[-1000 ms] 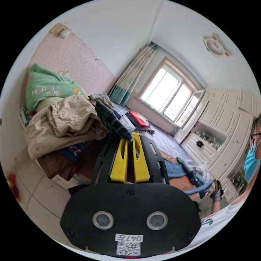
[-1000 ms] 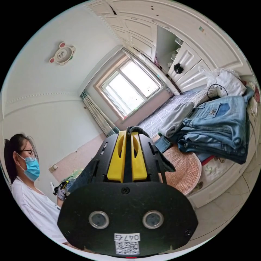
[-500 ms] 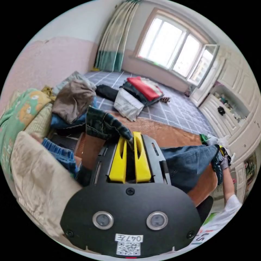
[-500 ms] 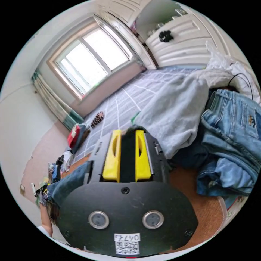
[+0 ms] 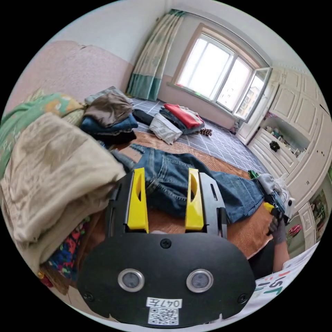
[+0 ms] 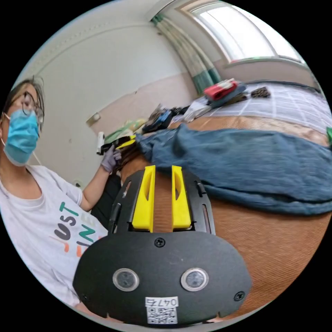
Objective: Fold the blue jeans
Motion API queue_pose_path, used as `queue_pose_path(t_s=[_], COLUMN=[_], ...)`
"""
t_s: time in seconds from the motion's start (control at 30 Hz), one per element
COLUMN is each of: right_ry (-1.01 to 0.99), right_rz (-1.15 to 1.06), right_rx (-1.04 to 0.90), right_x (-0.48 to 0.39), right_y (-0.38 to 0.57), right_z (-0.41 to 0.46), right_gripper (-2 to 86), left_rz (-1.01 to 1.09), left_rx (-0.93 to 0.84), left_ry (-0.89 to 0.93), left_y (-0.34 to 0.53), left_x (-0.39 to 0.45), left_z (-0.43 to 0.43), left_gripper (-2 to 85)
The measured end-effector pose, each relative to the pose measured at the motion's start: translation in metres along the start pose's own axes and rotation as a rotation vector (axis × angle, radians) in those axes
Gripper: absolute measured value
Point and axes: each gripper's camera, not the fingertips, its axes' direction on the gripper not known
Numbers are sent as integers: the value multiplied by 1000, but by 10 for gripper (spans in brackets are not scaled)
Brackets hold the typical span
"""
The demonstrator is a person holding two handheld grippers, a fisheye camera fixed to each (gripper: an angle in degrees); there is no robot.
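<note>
The blue jeans [image 5: 204,180] lie spread flat along a brown woven mat [image 5: 214,221] on the bed. My left gripper [image 5: 166,170] hovers just above their ragged near end, jaws wide apart with nothing between them. In the right gripper view the jeans [image 6: 242,162] stretch across the mat [image 6: 276,249]. My right gripper [image 6: 163,168] stands open over bare mat just short of their edge. The right gripper [image 5: 273,209] also appears in the left gripper view in a gloved hand at the jeans' far end. The left gripper [image 6: 121,143] appears small in the right gripper view.
A big beige heap of clothes [image 5: 52,173] crowds the left gripper's left side. Folded stacks [image 5: 110,117] and a red-topped pile [image 5: 180,116] sit farther back on the grey checked bedding. White cabinets [image 5: 294,131] line the right. The person in a white T-shirt [image 6: 45,221] stands beside the bed.
Both grippers came down to the bed and let go of the jeans, which now lie flat on the mat. The left jaws have opened wide, and both cameras swung downward.
</note>
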Motion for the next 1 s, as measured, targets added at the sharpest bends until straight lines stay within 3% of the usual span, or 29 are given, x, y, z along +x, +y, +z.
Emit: queue_pose_path(t_s=[0.2, 0.5, 0.6, 0.7, 0.77, 0.8, 0.93, 1.0], right_ry=[159, 288, 165, 145, 129, 133, 225, 214], right_rz=[-96, -14, -80, -279, -354, -361, -427, -400], right_rx=[-236, -125, -116, -208, -482, -525, -506, -489], right_x=[-84, -74, -77, -98, -92, -92, -104, -97], right_y=[-83, -201, -233, -249, -244, -241, -244, -247], right_z=[83, 5, -60, -99, -74, -69, -85, -96], right_gripper=[72, 0, -4, -5, -5, -5, -4, -5], left_rz=[-123, -211, -223, -251, -277, -297, -299, -262], left_rx=[-40, -136, -115, -90, -87, -98, -213, -300], left_ry=[140, 274, 268, 265, 243, 220, 121, -40], left_y=[38, 82, 90, 88, 80, 75, 64, 58], left_x=[-47, -73, -76, -83, -87, -89, -84, -79], left_z=[16, 69, 76, 84, 90, 95, 131, 159], left_gripper=[159, 184, 197, 216, 229, 234, 225, 159])
